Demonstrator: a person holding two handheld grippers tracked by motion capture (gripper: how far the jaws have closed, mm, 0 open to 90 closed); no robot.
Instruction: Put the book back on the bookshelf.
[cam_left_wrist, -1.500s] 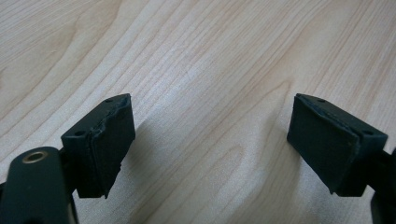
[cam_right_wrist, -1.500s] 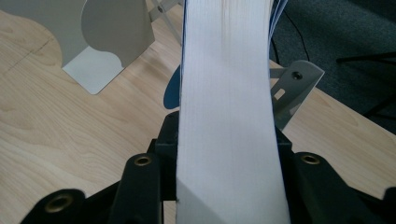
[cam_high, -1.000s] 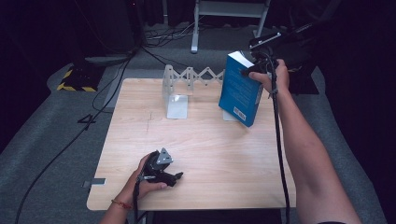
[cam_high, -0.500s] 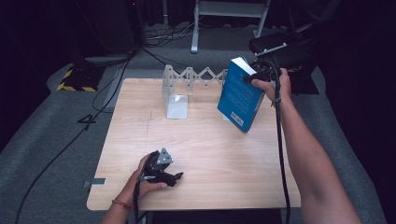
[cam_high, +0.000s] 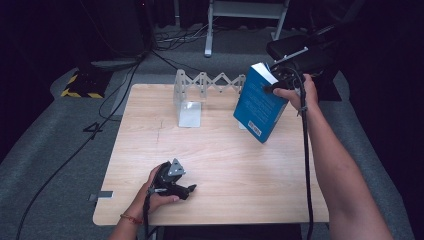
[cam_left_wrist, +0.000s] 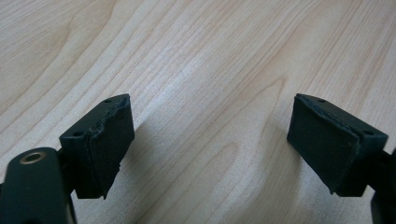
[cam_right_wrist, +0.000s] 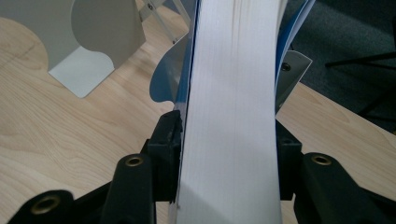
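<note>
My right fingers (cam_right_wrist: 229, 154) sit one on each cover of the blue book (cam_high: 260, 102), page block running straight up between them. They have just been easing apart with the book between them, though the pads look to be touching the covers yet, so I call it a loosening hold rather than a let-go.

The book's long axis leans: in the high view its top edge tips toward the upper right of the frame, where my right hand (cam_high: 295, 90) holds it, and its bottom corner comes down toward the worktop (cam_high: 225, 165) at centre right. It stands just in front of the zigzag book rack (cam_high: 210, 82), to the right of the metal bookend (cam_high: 187, 102). The next move turns on that lean — the foot has to meet the wood before I open fully, or it topples.

My left fingers (cam_left_wrist: 205, 140) are spread wide over bare wood grain — nothing between them. That hand (cam_high: 160, 187) lies at the lower left of the frame, well apart from the book; the right one is plainly the nearer.

The right gripper view gives the pad contact and a grey plate behind the book at the upper right; the high view gives the tilt.
</note>
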